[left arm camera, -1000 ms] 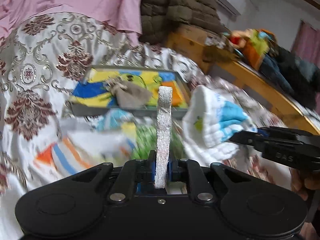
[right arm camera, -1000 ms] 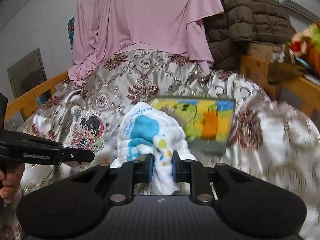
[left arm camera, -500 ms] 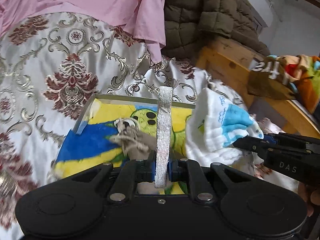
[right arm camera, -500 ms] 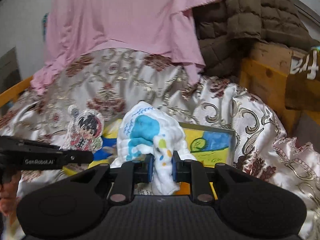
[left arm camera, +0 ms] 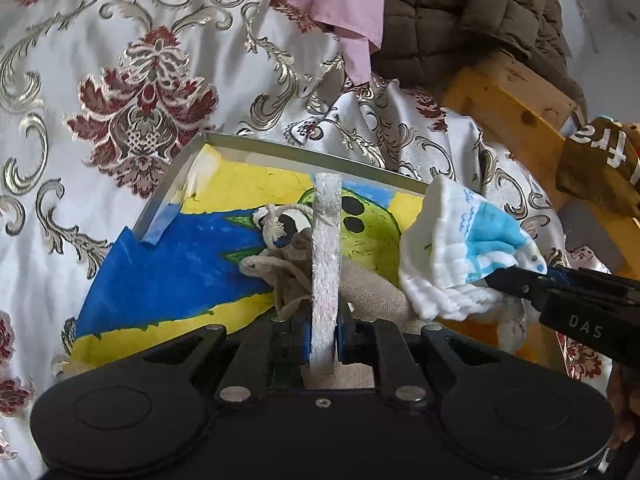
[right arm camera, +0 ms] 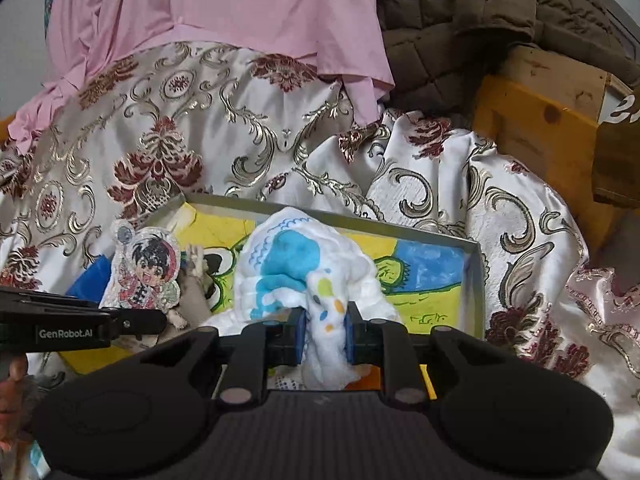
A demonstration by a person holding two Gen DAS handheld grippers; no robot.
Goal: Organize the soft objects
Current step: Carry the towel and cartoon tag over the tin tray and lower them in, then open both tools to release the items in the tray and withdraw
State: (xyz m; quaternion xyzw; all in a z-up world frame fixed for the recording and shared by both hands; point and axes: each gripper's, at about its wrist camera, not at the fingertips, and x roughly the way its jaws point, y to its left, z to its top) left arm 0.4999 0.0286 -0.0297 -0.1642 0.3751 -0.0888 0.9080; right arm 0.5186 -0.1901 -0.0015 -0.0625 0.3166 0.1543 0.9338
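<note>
Brocade bedding (left arm camera: 132, 80) is filling the background under a shallow tray (left arm camera: 280, 148). Over it, the left gripper (left arm camera: 325, 332) is pinching a flat cartoon patch (right arm camera: 146, 270), seen edge-on from its own camera. The right gripper (right arm camera: 325, 334) is clamping a bunched white-and-blue cloth (right arm camera: 308, 268), partly hiding a beige drawstring pouch (left arm camera: 360, 284).

Premises: a home bedroom. A bed spread with a glossy cream bedcover (right arm camera: 248, 128) patterned in maroon and gold fills the near and middle ground, with a yellow wooden bed frame (right arm camera: 532, 120) at far right. A pink garment (right arm camera: 224, 12) and a brown quilted jacket (right arm camera: 480, 8) lie heaped at the far end, against a plain pale wall (right arm camera: 24, 28) at far left.
</note>
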